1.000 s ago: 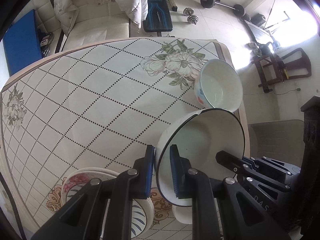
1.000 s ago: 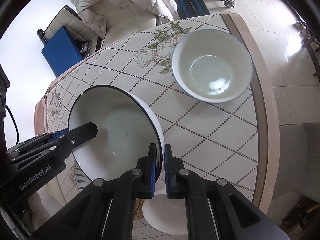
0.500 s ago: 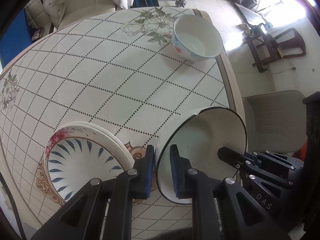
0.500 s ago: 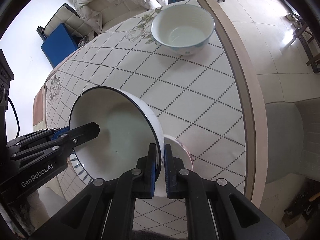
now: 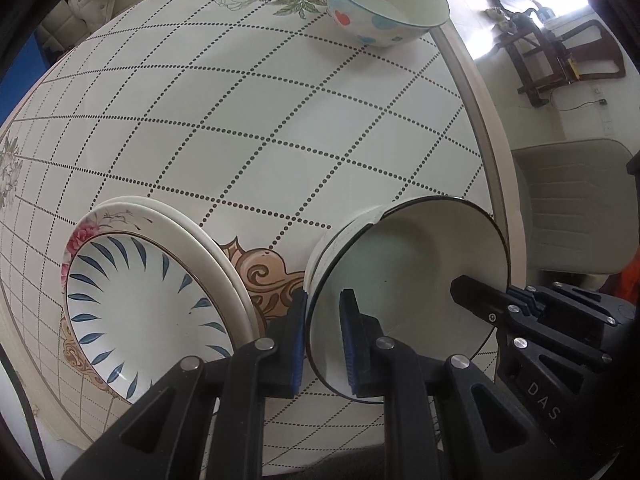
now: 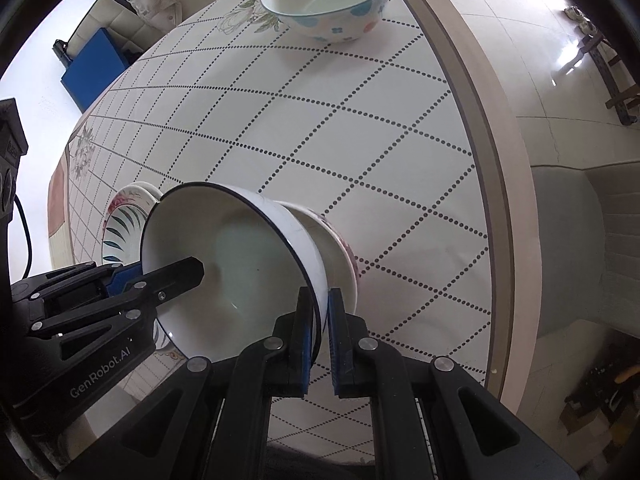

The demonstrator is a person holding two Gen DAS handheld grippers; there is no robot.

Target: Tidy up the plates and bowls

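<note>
one red-rimmed bowl (image 6: 340,256) under black-rimmed bowl (image 6: 240,264)

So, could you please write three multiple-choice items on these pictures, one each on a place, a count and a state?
1. Where is the spotted bowl?
A. near the table's far edge
B. stacked on the plates
C. in a gripper

2. How many grippers grip the black-rimmed bowl?
A. none
B. one
C. two

3. How does the black-rimmed bowl sit?
A. upside down
B. tilted over a smaller bowl
C. flat on the plates

Answers: 1 A, it stands alone far off. 2 C, the left gripper and right gripper each clamp its rim. 3 B, its rim slants above the smaller bowl.
</note>
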